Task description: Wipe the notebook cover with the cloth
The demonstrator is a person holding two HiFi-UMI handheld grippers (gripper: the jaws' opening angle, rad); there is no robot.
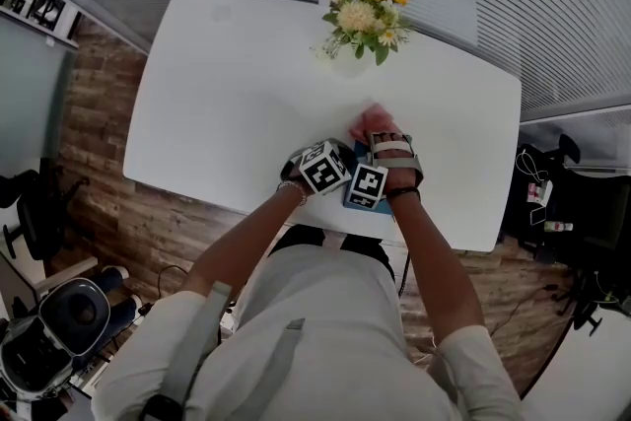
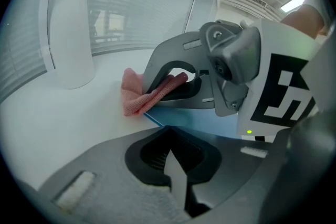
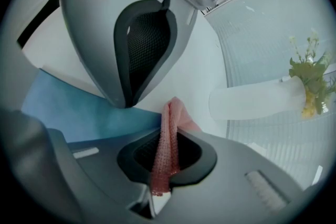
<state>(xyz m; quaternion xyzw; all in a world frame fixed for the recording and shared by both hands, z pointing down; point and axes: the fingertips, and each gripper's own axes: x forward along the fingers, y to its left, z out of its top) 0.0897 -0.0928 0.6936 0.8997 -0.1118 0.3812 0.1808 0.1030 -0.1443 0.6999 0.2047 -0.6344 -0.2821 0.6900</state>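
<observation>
Right tool (image 3: 164, 165) pinching pink mesh cloth (image 3: 169, 128). Cloth's free end bunched on white tabletop (image 1: 246, 94), touching far edge of blue flat notebook (image 3: 68, 113). Left tool (image 2: 172, 160) pressed together, nothing between jaws, tip at notebook's edge, just beside right tool. Notebook lies near tabletop's front edge. White vase with yellow flowers (image 1: 363, 15) well behind.

Cloth (image 3: 164, 149): pink open-weave fabric, rough. Notebook cover (image 3: 79, 113): blue, smooth, matt. Table (image 1: 227, 94): white, smooth w/ slight sheen.
</observation>
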